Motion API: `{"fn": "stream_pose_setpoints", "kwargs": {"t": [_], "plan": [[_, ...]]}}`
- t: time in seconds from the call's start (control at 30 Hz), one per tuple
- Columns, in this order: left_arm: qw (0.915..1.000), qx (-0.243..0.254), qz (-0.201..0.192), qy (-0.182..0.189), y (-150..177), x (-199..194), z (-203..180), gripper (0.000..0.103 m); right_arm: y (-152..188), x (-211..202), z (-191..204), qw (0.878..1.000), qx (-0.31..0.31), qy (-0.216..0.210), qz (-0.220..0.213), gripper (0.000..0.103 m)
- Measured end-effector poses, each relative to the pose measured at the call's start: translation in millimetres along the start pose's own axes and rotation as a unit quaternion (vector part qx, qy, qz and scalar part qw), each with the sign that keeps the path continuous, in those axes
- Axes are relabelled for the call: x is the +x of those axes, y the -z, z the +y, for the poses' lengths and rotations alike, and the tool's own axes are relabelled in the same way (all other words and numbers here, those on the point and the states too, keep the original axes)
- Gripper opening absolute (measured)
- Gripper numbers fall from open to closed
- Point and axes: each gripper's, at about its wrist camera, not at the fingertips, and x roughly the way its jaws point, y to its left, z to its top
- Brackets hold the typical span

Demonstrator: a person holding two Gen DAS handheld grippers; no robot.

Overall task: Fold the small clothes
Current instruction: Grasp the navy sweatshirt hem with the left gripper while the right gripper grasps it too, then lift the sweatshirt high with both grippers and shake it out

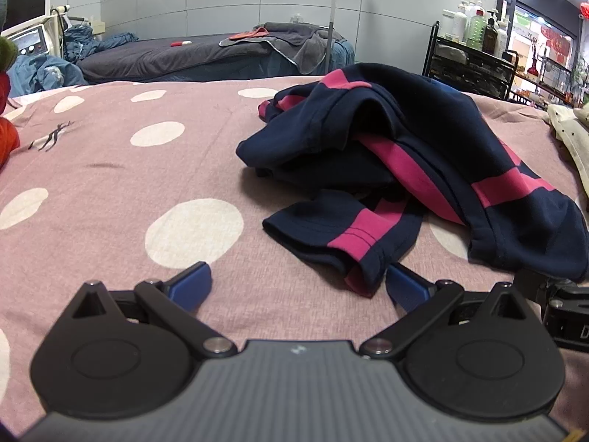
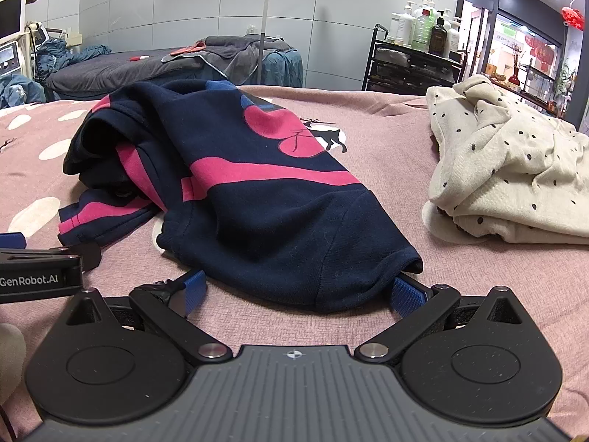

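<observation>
Both grippers sat low on the bed (image 1: 110, 184), jaws spread wide. The left gripper (image 1: 298, 281) faced a sleeve cuff (image 1: 346, 246); the right gripper (image 2: 298, 291) straddled the hem (image 2: 294, 287) of the crumpled navy top (image 2: 257, 184), probably to pinch and spread it flat. A folded dotted garment (image 2: 515, 169) lay well aside.

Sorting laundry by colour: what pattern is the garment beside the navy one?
Cream garment with small dark polka dots, clearest in the right wrist view.
</observation>
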Motion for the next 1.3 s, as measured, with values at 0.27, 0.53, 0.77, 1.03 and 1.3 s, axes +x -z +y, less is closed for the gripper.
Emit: {"fn": "stream_pose_setpoints", "kwargs": {"t": [0.27,0.53,0.77,1.03,1.3], "plan": [[0.9973,0.051,-0.039,-0.037,-7.4,-42.9,12.1,0.103,6.5,-34.3,-10.4,0.997,0.049,-0.059,-0.016,0.103],[0.9825,0.171,-0.075,-0.003,-46.8,-48.9,4.3,0.084,-24.7,-58.9,23.4,0.985,-0.119,-0.094,-0.083,0.103],[0.9710,0.234,-0.046,0.020,-62.3,-7.6,-7.3,0.077,-39.3,-30.9,31.4,0.975,-0.178,-0.126,-0.042,0.098],[0.9728,0.226,-0.009,0.048,-64.2,26.1,-3.8,0.058,-25.7,-17.0,34.9,0.968,-0.208,-0.135,-0.019,0.090],[0.9748,0.213,-0.010,0.067,-72.5,37.9,1.9,0.021,-15.5,-8.7,39.5,0.961,-0.243,-0.131,-0.009,0.056]]}}
